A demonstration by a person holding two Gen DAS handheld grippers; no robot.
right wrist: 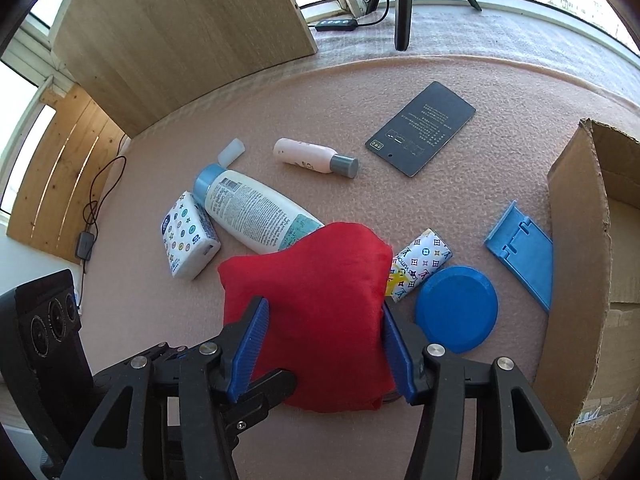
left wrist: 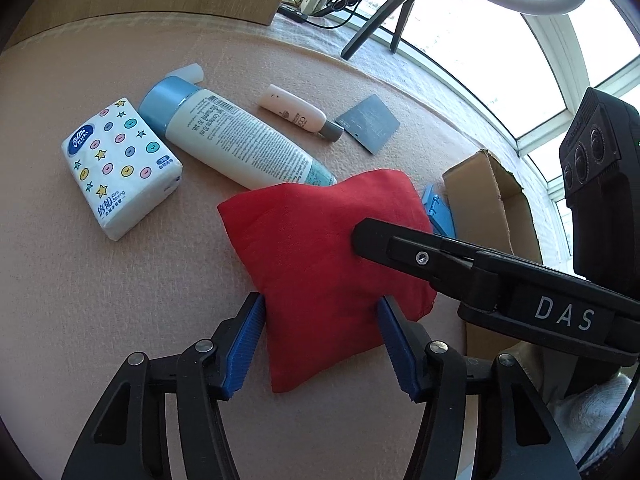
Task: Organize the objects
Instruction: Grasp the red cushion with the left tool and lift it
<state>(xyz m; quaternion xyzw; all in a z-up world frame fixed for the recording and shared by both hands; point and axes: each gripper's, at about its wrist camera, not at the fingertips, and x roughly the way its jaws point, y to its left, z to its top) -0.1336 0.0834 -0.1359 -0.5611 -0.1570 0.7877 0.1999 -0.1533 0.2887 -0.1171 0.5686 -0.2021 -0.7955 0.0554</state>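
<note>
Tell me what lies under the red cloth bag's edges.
The red cloth bag covers the lower end of the large white bottle and one end of the small patterned pack. The blue disc sits clear beside it. Anything under the bag's middle is hidden.

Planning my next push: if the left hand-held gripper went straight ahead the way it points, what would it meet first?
The red cloth pouch already lies between the left hand-held gripper's blue fingers, so it comes first. Beyond it lies the large white bottle with a blue cap, though depth is unclear.
</note>
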